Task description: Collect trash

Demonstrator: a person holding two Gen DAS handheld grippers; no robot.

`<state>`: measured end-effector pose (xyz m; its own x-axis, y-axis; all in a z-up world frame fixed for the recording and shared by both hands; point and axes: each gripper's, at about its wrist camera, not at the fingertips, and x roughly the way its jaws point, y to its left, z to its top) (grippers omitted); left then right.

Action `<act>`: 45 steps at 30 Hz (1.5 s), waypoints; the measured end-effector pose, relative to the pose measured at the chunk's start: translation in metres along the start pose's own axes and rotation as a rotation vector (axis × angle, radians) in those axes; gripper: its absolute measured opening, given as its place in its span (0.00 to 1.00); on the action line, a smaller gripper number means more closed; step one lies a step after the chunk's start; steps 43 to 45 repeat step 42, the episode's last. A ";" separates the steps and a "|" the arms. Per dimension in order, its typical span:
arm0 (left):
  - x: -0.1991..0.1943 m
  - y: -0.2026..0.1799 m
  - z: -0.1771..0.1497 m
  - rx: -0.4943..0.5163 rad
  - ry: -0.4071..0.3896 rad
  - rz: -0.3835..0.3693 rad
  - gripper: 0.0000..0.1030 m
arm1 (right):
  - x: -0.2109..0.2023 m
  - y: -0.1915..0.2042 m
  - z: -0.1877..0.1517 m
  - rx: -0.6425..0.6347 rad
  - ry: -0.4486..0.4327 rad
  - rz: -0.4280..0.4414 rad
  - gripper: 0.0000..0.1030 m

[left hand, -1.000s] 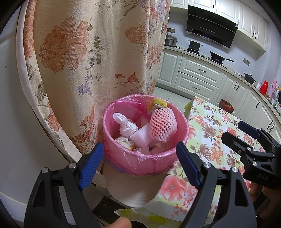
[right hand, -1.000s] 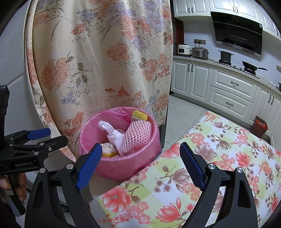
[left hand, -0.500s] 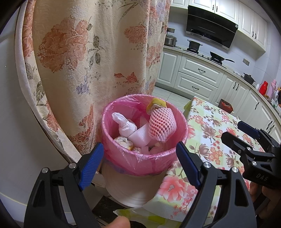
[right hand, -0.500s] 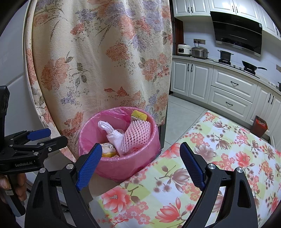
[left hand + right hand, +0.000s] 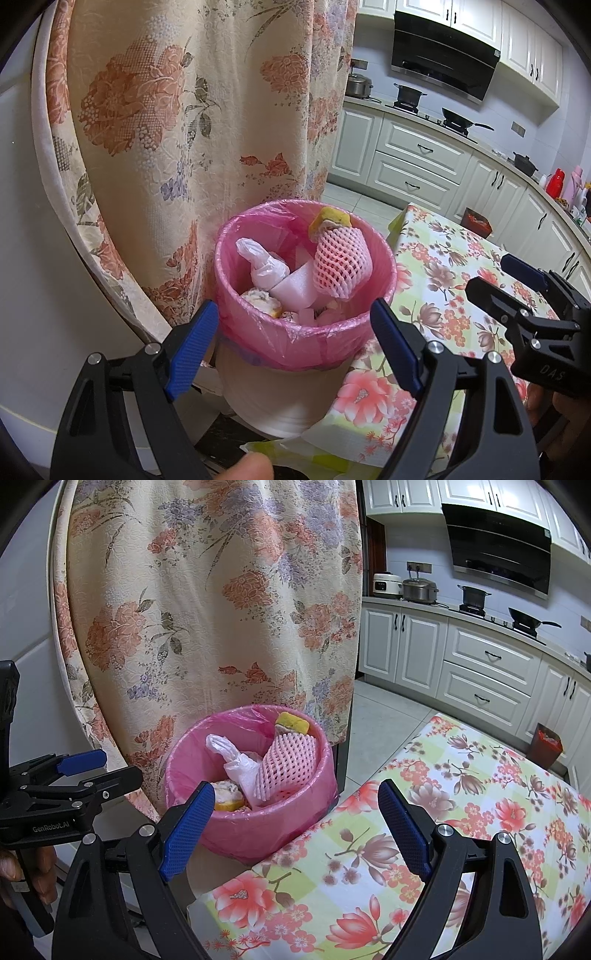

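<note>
A white bin with a pink liner stands beside the table corner, also seen in the right wrist view as the bin. Inside lie a pink foam net, a knotted white plastic bag, a yellow sponge, a white foam block and a food scrap. My left gripper hangs open just before the bin's near rim, holding nothing. My right gripper is open and empty over the table corner, right of the bin.
A floral curtain hangs right behind the bin. The table with a floral cloth fills the right. Kitchen cabinets and a small red floor bin stand beyond. A fingertip and yellow-green plastic show at the bottom edge.
</note>
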<state>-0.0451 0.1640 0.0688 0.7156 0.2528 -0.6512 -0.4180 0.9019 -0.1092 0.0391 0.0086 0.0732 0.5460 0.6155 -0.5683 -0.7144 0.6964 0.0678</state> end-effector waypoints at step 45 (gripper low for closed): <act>0.010 -0.003 0.004 0.012 0.003 0.012 0.81 | 0.005 -0.002 -0.003 0.003 0.008 0.000 0.82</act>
